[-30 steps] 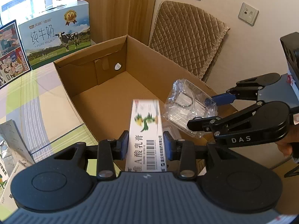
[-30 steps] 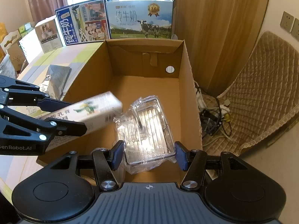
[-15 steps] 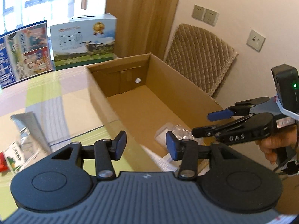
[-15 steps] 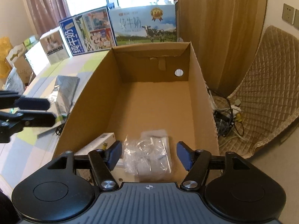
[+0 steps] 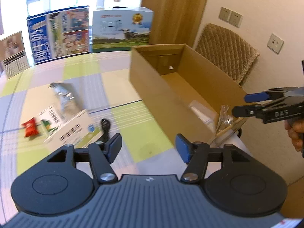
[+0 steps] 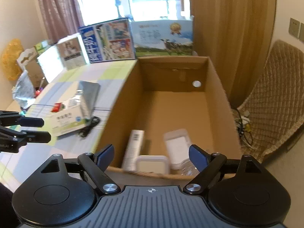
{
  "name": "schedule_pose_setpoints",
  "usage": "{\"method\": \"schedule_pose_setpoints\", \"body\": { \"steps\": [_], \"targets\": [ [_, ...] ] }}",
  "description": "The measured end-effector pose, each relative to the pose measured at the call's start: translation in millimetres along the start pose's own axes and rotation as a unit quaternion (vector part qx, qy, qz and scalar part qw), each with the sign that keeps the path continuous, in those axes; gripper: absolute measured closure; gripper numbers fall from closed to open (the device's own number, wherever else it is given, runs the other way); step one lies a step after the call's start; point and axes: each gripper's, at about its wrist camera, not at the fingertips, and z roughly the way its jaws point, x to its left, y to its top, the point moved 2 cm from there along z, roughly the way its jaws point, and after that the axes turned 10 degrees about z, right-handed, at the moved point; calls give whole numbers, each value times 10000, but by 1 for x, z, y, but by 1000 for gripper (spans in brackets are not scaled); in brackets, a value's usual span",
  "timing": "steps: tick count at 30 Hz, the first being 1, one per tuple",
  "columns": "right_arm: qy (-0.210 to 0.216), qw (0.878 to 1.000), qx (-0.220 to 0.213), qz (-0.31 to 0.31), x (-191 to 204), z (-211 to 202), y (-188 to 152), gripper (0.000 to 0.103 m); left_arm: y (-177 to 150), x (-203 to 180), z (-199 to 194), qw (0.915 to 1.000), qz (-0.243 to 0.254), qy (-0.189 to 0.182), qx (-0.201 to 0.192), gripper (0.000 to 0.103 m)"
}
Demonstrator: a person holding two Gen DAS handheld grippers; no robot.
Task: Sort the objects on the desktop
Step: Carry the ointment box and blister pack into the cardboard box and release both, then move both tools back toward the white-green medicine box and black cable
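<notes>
The left gripper [image 5: 148, 148] was spread wide with nothing between its blue pads; it hung over the green and white checked table [image 5: 121, 114], just left of the big brown cardboard box [image 5: 190, 87]. On the table to its left lay a small red packet [image 5: 30, 128], a white and green flat carton [image 5: 70, 127] with a barcode and blurred print, a shiny silver foil bag [image 5: 63, 95] and a black cable [image 5: 105, 127]. The right gripper [image 6: 151, 156] was also spread wide and held nothing; it hung over the near edge of the box; the letters "DAS" showed on its side in the left view. Inside the box, near that edge, lay a long white carton with a barcode [image 6: 134, 148], a white-rimmed tray [image 6: 152, 163] and a clear plastic pack [image 6: 179, 148]. At the back of the table stood a blue picture box [image 6: 108, 39] and a milk box with a cow and a gold badge [image 6: 163, 38]; their writing was too blurred to read.
</notes>
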Motion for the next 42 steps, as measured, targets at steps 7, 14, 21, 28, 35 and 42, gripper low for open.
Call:
{"method": "schedule_pose_setpoints", "body": {
  "steps": [7,14,21,28,35,42],
  "targets": [
    [421,9989,-94,-166,51,-13,-14,15,-36,26,-35,9993,-113,345,89,34],
    [812,9954,-37,-507,105,-8,-24,11,-65,51,-56,9973,-9,702,225,32],
    [1016,9916,216,-775,138,13,-32,10,-78,58,-57,9894,1026,996,272,26],
    [958,9876,440,-1164,152,42,-37,10,-87,58,-32,9661,2287,1097,480,25],
    [764,9852,773,-1323,156,80,-42,10,-87,65,-1,9480,2954,1073,502,25],
    [677,9838,1097,-1247,159,117,-39,11,-82,79,31,9361,3318,1066,479,25]
  ]
}}
